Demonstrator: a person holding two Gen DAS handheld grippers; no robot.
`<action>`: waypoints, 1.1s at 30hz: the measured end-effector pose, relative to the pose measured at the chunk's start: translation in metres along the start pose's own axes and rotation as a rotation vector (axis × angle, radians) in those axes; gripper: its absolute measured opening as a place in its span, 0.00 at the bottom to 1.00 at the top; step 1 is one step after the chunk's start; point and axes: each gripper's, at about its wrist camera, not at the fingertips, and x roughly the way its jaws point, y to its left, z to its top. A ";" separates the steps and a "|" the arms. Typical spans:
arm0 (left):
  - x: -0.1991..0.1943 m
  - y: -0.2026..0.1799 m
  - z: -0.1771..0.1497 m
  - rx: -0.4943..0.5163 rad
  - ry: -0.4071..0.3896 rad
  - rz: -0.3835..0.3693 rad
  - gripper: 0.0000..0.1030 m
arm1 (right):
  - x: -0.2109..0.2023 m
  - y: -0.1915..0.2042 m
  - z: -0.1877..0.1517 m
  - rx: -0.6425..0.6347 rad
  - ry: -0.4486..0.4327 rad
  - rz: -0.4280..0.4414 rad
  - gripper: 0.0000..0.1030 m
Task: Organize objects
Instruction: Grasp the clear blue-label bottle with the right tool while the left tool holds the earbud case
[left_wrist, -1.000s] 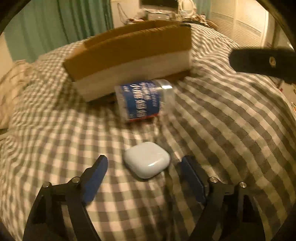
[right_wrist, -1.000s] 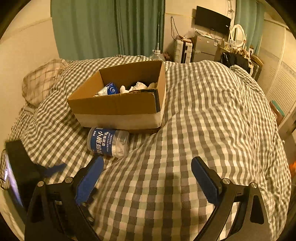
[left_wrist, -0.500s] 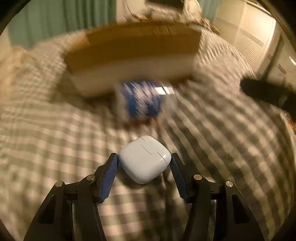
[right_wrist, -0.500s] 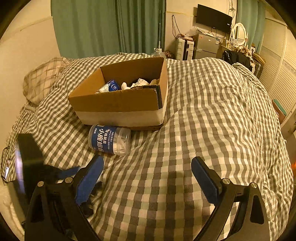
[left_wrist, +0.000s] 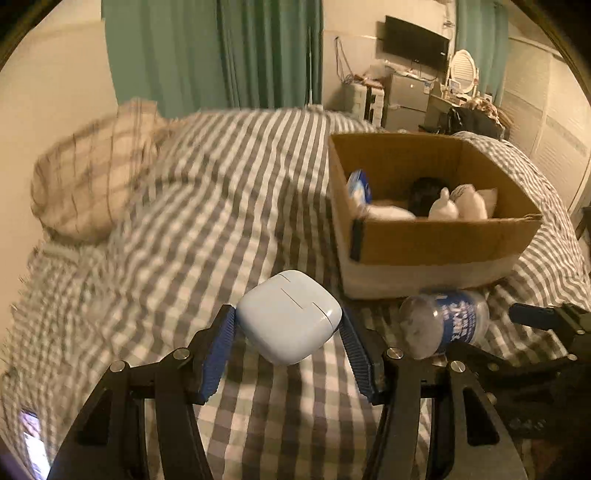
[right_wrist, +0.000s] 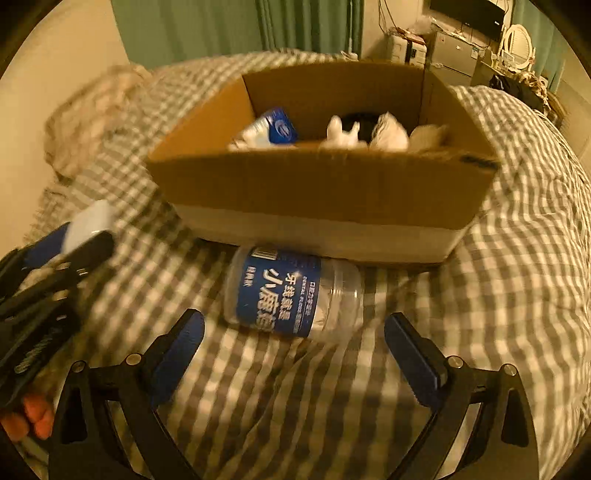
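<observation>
While the left gripper (left_wrist: 288, 332) is clamped on the pale blue-white rounded plastic earbud case (left_wrist: 289, 316), the case sits lifted off the grey-and-white checked bedcover (left_wrist: 207, 229), pinched on two opposite sides by the blue finger pads (left_wrist: 218, 347). The case is tilted, lid seam facing up toward the camera. In the right wrist view the same case (right_wrist: 90, 219) shows at the left edge, blurred, between the left gripper's fingers.

Right gripper (right_wrist: 293, 347): jaws spread wide, nothing between them. It hangs low over the bedcover, fingers pointed at the clear plastic jar with a blue printed label (right_wrist: 291, 291). The jar lies on its side on the cover, ahead of the fingertips and roughly centred between them; contact with either pad is not seen. In the left wrist view the jar (left_wrist: 443, 323) lies just right of the held case, with a finger of the right gripper (left_wrist: 532, 317) beside it.

Open brown cardboard box with a white lower band (right_wrist: 321, 199): stands on the bedcover directly behind the jar, the jar close against its front wall. Inside: a blue-and-white packet (right_wrist: 277, 127) at the left, several white soft items (right_wrist: 388, 134) and something dark behind them, too blurred to identify.

A checked beige pillow (left_wrist: 88, 184) lies at the far left of the bed.
</observation>
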 end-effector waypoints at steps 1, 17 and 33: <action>0.003 0.001 -0.003 -0.003 0.008 -0.007 0.57 | 0.003 0.000 0.001 0.008 0.010 0.005 0.95; 0.003 -0.009 -0.018 0.029 0.021 -0.026 0.57 | 0.033 -0.004 0.006 0.057 0.072 0.016 0.88; -0.042 -0.021 -0.026 0.053 0.024 -0.066 0.57 | -0.075 0.000 -0.034 -0.051 -0.121 0.024 0.87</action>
